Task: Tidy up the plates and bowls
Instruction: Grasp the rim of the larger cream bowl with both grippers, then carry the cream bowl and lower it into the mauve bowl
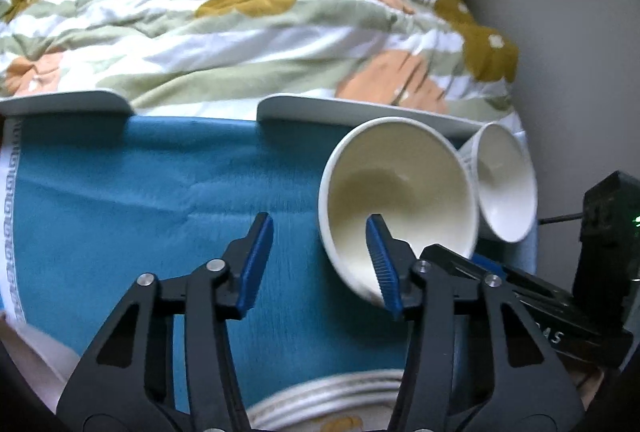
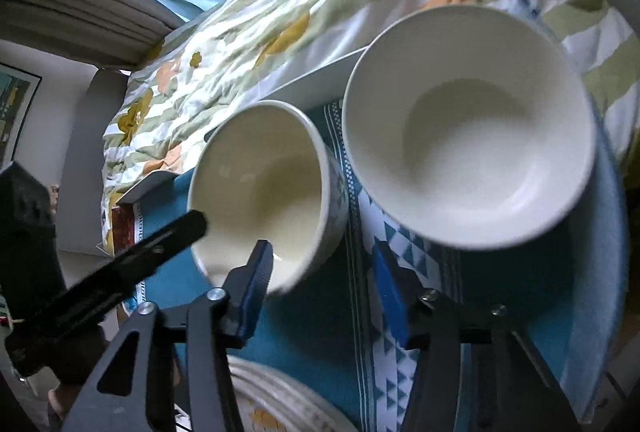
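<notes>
Bare teal cloth point(image 1: 120, 212) left — open passage, two bowls point(image 1: 400, 200) crowding right, plate point(image 1: 320, 404) nearest.

Two cream bowls point(image 1: 398, 200) point(image 1: 506, 180) upright side by side on teal cloth; ringed plate point(image 1: 320, 406) at near edge.

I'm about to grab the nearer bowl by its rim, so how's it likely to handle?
The bowl looks glazed and smooth, so the pads may slip on it. It looks like ceramic, so probably rigid, fairly heavy and breakable. Deep and narrow-based, it may tip if lifted by one side.
</notes>
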